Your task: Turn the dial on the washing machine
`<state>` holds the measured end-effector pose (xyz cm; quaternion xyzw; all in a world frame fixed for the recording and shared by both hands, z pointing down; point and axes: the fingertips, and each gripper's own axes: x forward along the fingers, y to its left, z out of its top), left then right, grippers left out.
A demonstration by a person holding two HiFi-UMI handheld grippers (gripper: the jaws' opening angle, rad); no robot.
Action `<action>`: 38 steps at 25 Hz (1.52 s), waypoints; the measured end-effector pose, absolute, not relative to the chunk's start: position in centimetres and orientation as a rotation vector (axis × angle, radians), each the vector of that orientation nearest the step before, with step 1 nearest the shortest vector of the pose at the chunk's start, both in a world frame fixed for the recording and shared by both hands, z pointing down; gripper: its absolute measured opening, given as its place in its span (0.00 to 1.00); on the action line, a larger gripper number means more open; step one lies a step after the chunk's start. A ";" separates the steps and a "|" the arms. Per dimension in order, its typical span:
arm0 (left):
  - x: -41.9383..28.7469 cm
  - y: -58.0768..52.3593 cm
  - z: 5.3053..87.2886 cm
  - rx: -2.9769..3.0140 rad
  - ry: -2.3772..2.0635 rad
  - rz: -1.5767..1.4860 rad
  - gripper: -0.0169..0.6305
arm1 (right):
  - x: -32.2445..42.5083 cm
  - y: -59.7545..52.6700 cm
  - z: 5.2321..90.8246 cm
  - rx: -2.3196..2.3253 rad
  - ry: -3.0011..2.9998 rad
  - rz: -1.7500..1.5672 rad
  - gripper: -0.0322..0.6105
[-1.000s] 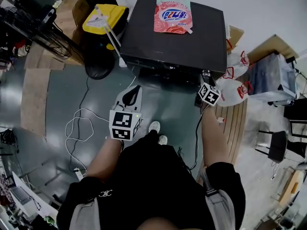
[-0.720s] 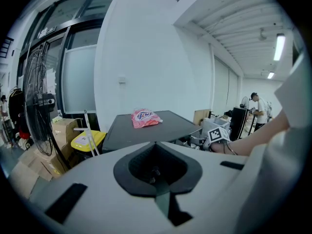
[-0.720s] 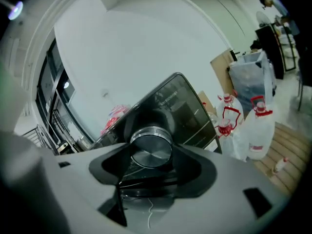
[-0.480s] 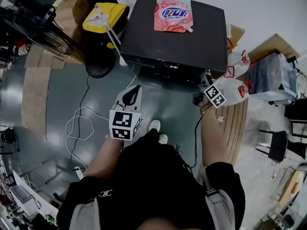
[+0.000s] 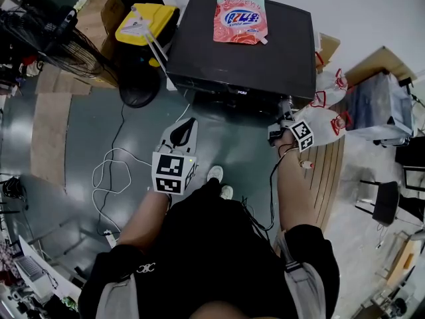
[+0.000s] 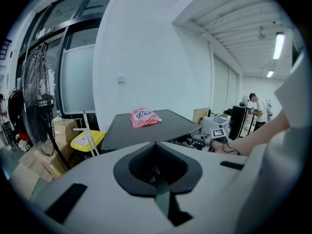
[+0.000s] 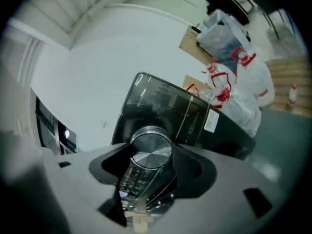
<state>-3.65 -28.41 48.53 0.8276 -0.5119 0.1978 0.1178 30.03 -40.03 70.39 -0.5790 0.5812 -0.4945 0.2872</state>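
My right gripper point(image 5: 281, 119) sat against the front panel of the washing machine point(image 5: 246, 58), close to its front right corner, rolled over to one side. In the right gripper view its jaws were clamped on the dial point(image 7: 150, 151), a brushed metal knob with one pad pressed to each side of its rim and the dark glossy control panel running away behind it. From the head view I could not see the dial, since the gripper covered it. My left gripper point(image 5: 182, 133) hung over the grey floor, well short of the machine's front edge, its jaws together with nothing between them. A pink detergent pouch point(image 5: 240, 20) lay on the lid by the back edge. White plastic bags point(image 5: 327, 122) stood just right of the machine.
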 end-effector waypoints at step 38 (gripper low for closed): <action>0.1 -27.6 45.9 2.553 -1.403 0.421 0.02 | 25.7 -32.8 54.1 -1.749 2.112 -0.767 0.30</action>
